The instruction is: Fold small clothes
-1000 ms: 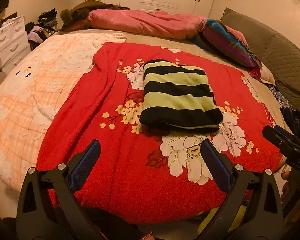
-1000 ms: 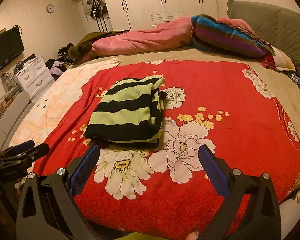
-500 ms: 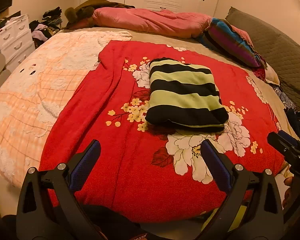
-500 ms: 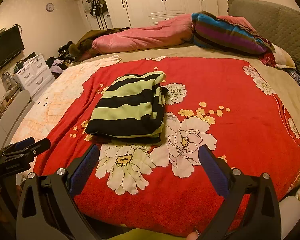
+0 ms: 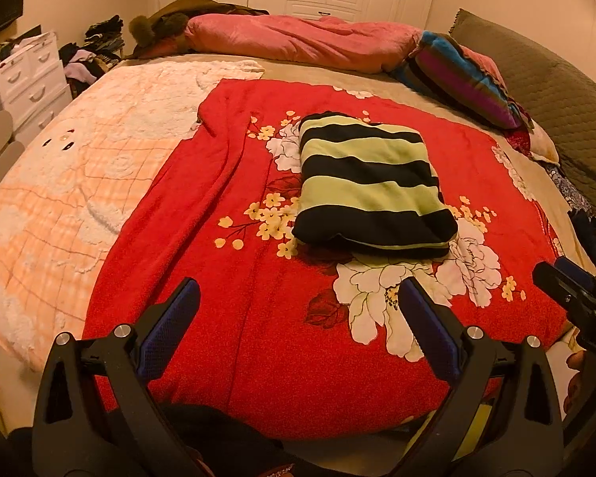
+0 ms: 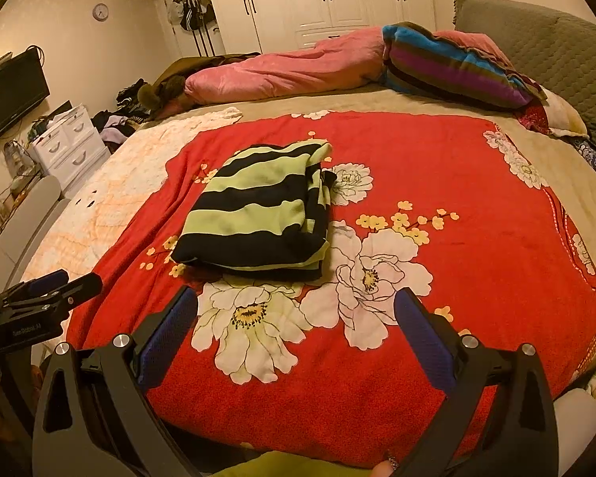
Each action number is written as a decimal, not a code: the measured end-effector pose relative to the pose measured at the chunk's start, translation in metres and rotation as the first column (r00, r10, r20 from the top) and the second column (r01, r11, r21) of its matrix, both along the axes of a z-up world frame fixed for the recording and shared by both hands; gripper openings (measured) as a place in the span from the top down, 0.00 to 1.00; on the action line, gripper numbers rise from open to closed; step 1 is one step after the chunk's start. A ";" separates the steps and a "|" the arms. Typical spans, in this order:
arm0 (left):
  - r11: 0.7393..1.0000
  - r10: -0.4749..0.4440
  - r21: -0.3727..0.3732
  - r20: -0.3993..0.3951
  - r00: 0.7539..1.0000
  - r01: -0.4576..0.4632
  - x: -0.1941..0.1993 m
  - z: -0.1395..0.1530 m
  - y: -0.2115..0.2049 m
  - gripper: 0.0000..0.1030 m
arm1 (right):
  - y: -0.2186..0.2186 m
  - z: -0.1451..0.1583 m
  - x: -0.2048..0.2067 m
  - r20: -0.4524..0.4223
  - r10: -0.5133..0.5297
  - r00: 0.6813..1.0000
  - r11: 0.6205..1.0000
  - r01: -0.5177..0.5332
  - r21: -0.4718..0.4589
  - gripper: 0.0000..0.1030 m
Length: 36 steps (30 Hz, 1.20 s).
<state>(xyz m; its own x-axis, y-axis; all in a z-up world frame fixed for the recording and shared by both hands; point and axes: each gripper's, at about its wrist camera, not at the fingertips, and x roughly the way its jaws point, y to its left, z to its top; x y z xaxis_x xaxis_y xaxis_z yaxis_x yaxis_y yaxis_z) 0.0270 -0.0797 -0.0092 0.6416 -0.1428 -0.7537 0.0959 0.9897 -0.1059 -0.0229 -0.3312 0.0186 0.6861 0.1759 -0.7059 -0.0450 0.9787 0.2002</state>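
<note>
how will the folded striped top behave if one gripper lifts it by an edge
The striped top is soft knit folded in several loose layers, so it would likely droop and come unfolded rather than lift as a block. It looks light for its bulk. Pushed across the fuzzy red blanket, it would probably drag and bunch.

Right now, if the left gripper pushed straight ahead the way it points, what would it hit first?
Probably the red floral blanket, since the open left gripper aims slightly downward at it. The folded green-and-black striped garment lies farther along, slightly to the right. Depth is uncertain.
</note>
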 end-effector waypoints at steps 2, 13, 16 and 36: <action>1.000 -0.001 0.002 0.003 1.000 0.001 -0.001 0.000 0.000 0.09 | 0.000 0.000 0.000 -0.003 0.001 1.000 1.000 -0.001 0.000 0.04; 1.000 0.006 0.017 0.006 1.000 -0.006 -0.002 0.003 0.001 0.09 | 0.000 -0.001 -0.001 -0.010 0.008 1.000 1.000 -0.008 -0.009 0.04; 1.000 0.006 0.020 0.007 1.000 -0.006 -0.002 0.003 0.000 0.09 | -0.001 -0.001 -0.004 -0.011 0.007 1.000 1.000 -0.008 -0.017 0.04; 0.999 0.013 0.033 0.000 1.000 -0.013 -0.001 0.003 0.004 0.09 | 0.000 -0.002 0.000 -0.028 0.006 1.000 1.000 -0.007 -0.028 0.04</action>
